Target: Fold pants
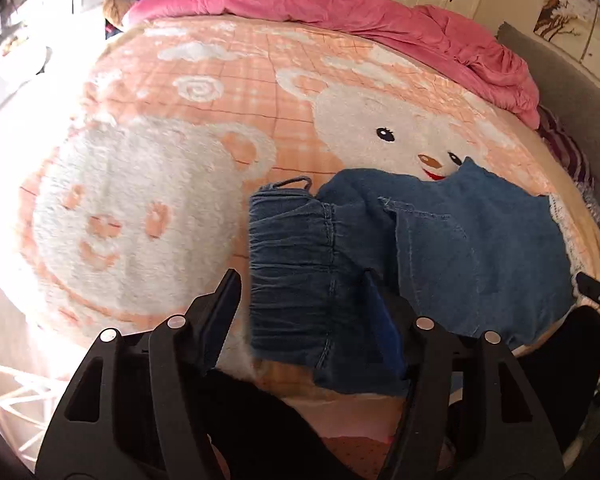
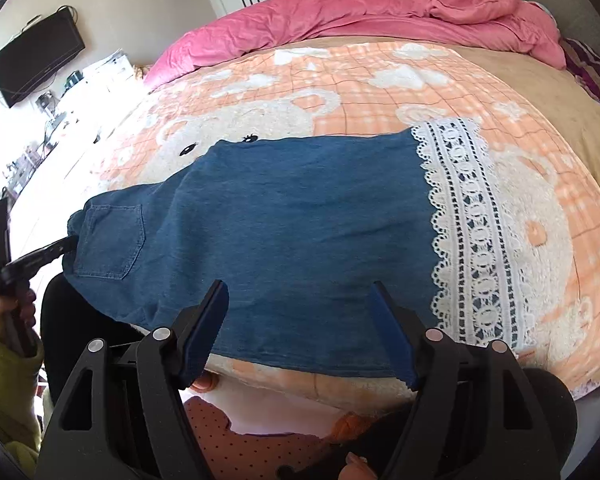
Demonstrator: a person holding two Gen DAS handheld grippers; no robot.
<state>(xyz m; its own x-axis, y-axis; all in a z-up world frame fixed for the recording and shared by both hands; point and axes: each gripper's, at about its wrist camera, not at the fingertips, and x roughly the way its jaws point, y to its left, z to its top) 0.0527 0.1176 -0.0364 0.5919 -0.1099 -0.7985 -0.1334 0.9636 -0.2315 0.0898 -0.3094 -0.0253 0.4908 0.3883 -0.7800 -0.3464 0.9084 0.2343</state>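
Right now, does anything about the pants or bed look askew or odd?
Mostly fine. The denim pants lie flat on the bear blanket, but the elastic waistband is bunched and the pink duvet is rumpled.

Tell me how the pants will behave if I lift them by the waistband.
Probably floppy: the pants lie flat and creased on the blanket. The gathered waistband should bunch easily. The lace hem may snag, likely trailing last.

Matt denim pants (image 2: 284,224) with lace hem (image 2: 468,232), fluffy fleece blanket (image 1: 148,184)
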